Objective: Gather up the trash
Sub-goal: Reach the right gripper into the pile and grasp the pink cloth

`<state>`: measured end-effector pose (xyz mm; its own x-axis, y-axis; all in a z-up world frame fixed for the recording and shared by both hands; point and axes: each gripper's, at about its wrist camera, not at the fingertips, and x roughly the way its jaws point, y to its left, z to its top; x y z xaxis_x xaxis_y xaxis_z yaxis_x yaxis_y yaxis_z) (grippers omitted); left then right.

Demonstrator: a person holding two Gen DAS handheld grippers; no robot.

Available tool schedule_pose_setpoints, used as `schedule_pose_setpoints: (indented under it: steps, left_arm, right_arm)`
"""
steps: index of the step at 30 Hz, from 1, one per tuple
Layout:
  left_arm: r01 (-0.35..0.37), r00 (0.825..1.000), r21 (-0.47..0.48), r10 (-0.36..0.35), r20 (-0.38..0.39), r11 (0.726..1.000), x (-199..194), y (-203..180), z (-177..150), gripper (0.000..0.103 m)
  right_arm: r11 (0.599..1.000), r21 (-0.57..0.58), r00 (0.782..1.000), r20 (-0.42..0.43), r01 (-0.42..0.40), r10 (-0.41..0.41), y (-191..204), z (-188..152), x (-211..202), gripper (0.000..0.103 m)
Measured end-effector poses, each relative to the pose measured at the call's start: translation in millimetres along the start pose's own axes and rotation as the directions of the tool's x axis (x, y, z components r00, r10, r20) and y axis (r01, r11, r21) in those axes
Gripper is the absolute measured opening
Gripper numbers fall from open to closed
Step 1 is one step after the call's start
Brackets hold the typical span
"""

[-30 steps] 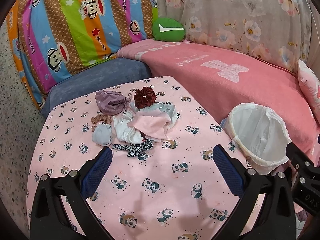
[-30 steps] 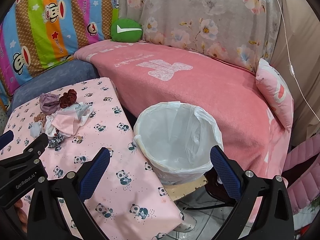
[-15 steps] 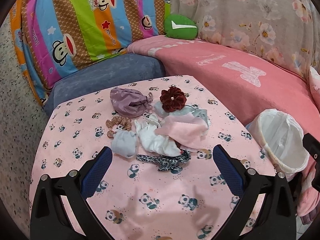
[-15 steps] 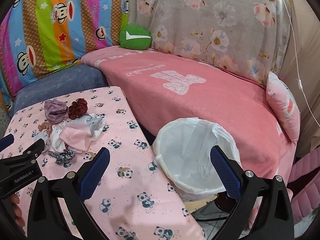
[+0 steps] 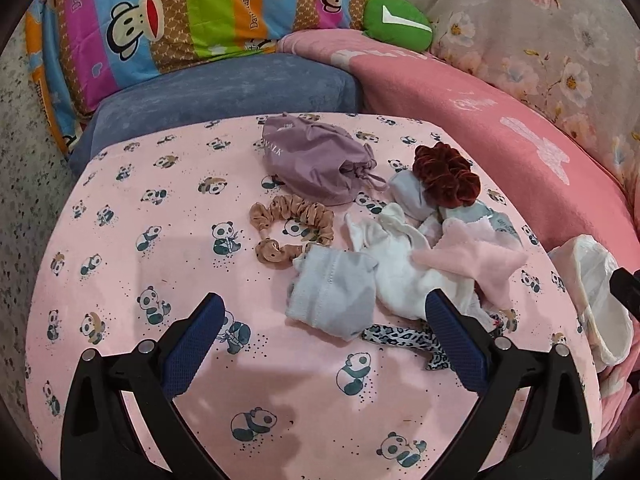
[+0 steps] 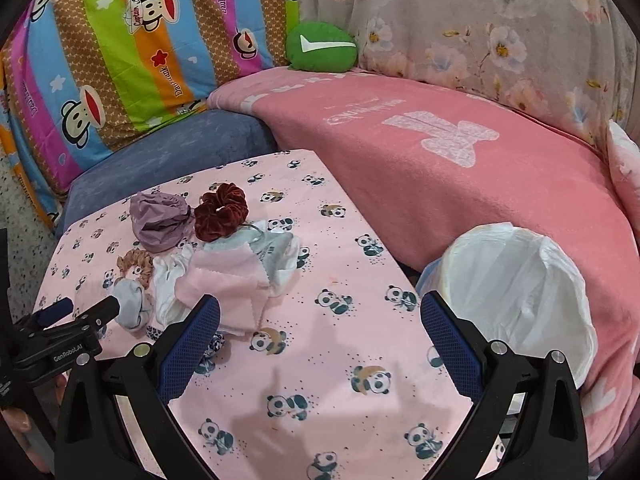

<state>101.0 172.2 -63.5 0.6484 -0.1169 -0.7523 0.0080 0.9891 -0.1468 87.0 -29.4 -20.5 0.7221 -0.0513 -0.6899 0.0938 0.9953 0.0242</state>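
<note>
A heap of small cloth items lies on the pink panda-print table [image 5: 160, 248]: a mauve drawstring pouch [image 5: 316, 160], a dark red scrunchie [image 5: 446, 178], a tan scrunchie [image 5: 292, 226], a grey sock [image 5: 332, 294], white cloth [image 5: 400, 268], a pink cloth [image 5: 476, 260] and a leopard-print band [image 5: 404, 338]. My left gripper [image 5: 324, 340] is open and empty, hovering just short of the grey sock. My right gripper [image 6: 320, 340] is open and empty over the table, between the heap [image 6: 224, 276] and the white-lined trash bin [image 6: 516, 296]. The left gripper's fingers [image 6: 108, 306] show at the right wrist view's left edge.
The bin stands off the table's right edge [image 5: 592, 300], against the pink-covered sofa [image 6: 460, 152]. A blue cushion [image 5: 224, 88], a striped monkey-print cover [image 5: 180, 12] and a green plush [image 6: 322, 46] lie behind the table.
Both grippers have swung left and closer to the table. The heap now sits nearer my left gripper, and the bin has slid to the right in both views.
</note>
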Motion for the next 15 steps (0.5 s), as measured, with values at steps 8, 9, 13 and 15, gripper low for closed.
schedule_pose_setpoints:
  steps: [8, 9, 13, 15]
  left_arm:
    - [0.066, 0.996, -0.036, -0.068, -0.052, 0.997, 19, 9, 3, 0.078]
    - [0.077, 0.995, -0.033, -0.079, -0.059, 0.996, 21, 8, 3, 0.068]
    - [0.121, 0.989, -0.043, -0.124, -0.083, 0.992, 26, 9, 4, 0.052]
    - [0.127, 0.988, -0.032, -0.129, -0.08, 0.991, 25, 8, 3, 0.049]
  right_arm:
    - [0.998, -0.039, 0.999, -0.03, -0.047, 0.045, 41, 6, 39, 0.098]
    - [0.998, -0.043, 0.998, -0.034, -0.054, 0.052, 45, 6, 42, 0.098]
    - [0.996, -0.053, 0.995, -0.07, -0.073, 0.069, 57, 5, 60, 0.084]
    - [0.995, -0.048, 0.991, -0.099, -0.09, 0.085, 62, 3, 71, 0.073]
